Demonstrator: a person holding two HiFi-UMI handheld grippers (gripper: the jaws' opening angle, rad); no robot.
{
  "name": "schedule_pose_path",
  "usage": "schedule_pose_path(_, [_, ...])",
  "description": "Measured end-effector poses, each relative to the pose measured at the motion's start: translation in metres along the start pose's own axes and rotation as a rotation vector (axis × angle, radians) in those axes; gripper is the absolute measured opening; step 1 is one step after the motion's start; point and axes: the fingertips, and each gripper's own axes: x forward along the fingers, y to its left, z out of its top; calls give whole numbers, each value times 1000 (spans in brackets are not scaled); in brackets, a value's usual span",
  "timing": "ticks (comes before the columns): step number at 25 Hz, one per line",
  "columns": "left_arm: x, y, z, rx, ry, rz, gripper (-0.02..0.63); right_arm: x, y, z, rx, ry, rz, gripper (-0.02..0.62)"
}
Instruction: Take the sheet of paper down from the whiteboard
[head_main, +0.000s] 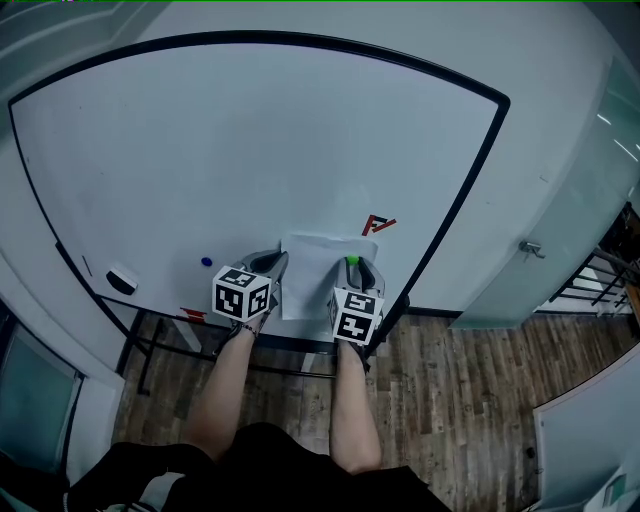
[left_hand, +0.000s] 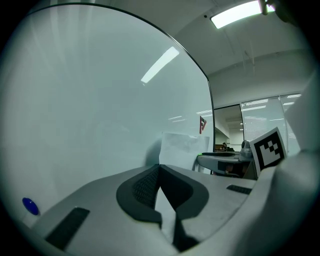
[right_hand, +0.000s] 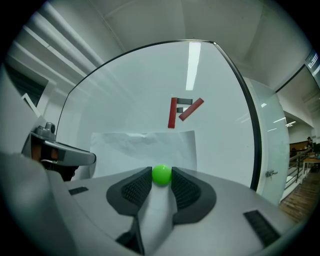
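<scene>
A white sheet of paper (head_main: 315, 285) (left_hand: 182, 149) (right_hand: 142, 147) hangs low on the whiteboard (head_main: 250, 150), creased near its top edge. My left gripper (head_main: 281, 265) (left_hand: 159, 167) meets the sheet's left edge, its jaws closed together on that edge. At the sheet's lower right, my right gripper (head_main: 352, 268) (right_hand: 161, 176) is shut on a round green magnet (head_main: 352, 262) (right_hand: 161, 174) that sits against the paper. Each gripper shows in the other's view, the right gripper's body (left_hand: 220, 160) beside the sheet and the left gripper's body (right_hand: 60, 152) at the far left.
Red and grey magnetic strips (head_main: 379, 225) (right_hand: 182, 110) sit just above the sheet's right corner. A blue magnet (head_main: 206, 262) (left_hand: 30, 205) and an eraser (head_main: 121, 280) lie left of the grippers. A glass door with a handle (head_main: 530, 248) stands to the right.
</scene>
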Motion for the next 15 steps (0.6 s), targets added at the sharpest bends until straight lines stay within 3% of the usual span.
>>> schedule_pose_path(15, [-10,15,-6,0,11,46,20,-1,-8,-8,-16,16,-28,133])
